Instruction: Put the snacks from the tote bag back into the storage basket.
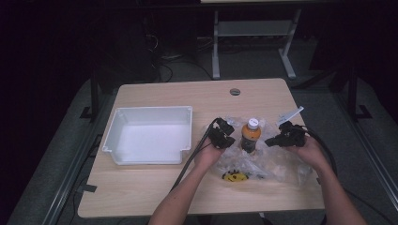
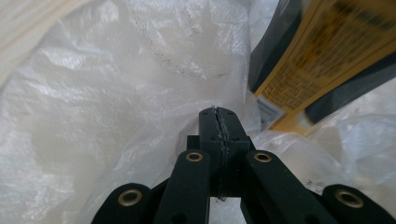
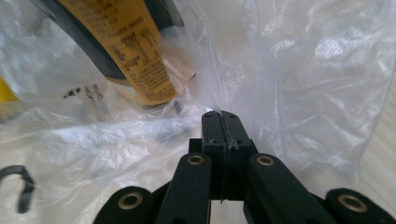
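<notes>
A small bottle (image 1: 251,136) with a white cap and an orange-yellow label stands upright inside a crumpled clear plastic bag (image 1: 277,164) on the wooden table. My left gripper (image 1: 230,140) is just left of the bottle, and my right gripper (image 1: 269,140) is just right of it. In the left gripper view the jaws (image 2: 218,112) are shut with thin bag film (image 2: 116,93) pinched between them, and the bottle (image 2: 327,56) stands close behind. In the right gripper view the jaws (image 3: 220,114) are likewise shut on the bag film (image 3: 303,70), next to the bottle (image 3: 126,51).
An empty white tray (image 1: 117,154) sits on the left half of the table. The bag carries a yellow printed patch (image 1: 233,176) near the front edge. A cable hole (image 1: 235,91) lies at the table's back. Behind the table stands a desk frame (image 1: 216,56).
</notes>
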A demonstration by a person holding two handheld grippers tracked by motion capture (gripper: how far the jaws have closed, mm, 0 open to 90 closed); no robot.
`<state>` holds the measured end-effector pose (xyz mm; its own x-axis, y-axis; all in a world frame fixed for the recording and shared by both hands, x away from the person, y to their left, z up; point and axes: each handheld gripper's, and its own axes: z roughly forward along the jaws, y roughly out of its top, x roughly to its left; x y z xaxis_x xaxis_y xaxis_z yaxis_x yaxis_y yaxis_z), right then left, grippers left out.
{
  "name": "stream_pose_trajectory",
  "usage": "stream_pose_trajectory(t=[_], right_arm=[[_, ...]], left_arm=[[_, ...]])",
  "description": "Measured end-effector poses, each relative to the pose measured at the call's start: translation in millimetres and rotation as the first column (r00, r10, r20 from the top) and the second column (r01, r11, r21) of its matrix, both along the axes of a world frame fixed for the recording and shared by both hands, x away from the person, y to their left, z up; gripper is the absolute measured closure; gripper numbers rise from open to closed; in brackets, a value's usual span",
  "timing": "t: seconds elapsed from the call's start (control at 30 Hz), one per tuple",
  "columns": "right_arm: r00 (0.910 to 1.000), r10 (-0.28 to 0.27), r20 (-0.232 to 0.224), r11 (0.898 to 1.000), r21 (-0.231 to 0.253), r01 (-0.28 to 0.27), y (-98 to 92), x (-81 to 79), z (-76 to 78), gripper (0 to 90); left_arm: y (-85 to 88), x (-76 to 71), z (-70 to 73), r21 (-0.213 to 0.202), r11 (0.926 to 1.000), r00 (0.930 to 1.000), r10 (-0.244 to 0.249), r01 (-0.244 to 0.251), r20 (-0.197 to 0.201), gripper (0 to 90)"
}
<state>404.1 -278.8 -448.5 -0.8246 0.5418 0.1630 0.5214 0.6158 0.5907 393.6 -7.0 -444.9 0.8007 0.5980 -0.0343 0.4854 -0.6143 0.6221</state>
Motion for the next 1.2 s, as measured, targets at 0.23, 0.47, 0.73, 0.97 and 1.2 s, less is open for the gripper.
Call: stream_pose_trajectory(t=[0.23, 0.47, 0.73, 0.97, 1.2], right_arm=[[0.9989, -0.032, -0.035, 0.999, 0.039, 0.033, -5.1, -4.7, -12.9, 89.5], [0.9988, -0.035, -0.034, 0.998, 0.044, 0.036, -4.3, -6.0, -12.1, 83.7], [0.9952, -0.063, 0.075, 0.996, 0.073, 0.057, -9.9, -21.8, 17.5, 62.0], [0.9904, -0.048, 0.129, 0.990, 0.136, 0.031, -13.1, -42.4, 39.0, 50.7], [0.9907, -0.027, 0.133, 0.988, 0.155, 0.006, -9.6, -47.9, 46.3, 44.7]], left_arm=[[3.3, -2.6, -11.8, 0.012, 0.9999, 0.9999, 0.012, -0.011, -0.010, 90.0], [6.0, -6.8, -11.5, -0.008, 0.9999, 0.9999, 0.009, -0.009, -0.010, 88.0], [15.4, -22.1, 16.4, -0.058, 0.9976, 0.9992, -0.037, 0.038, 0.018, 77.0], [24.5, -38.9, 33.5, -0.082, 0.9932, 0.9964, -0.081, 0.083, 0.023, 70.7], [37.9, -53.3, 43.0, -0.098, 0.9879, 0.9927, -0.119, 0.120, 0.018, 67.5]])
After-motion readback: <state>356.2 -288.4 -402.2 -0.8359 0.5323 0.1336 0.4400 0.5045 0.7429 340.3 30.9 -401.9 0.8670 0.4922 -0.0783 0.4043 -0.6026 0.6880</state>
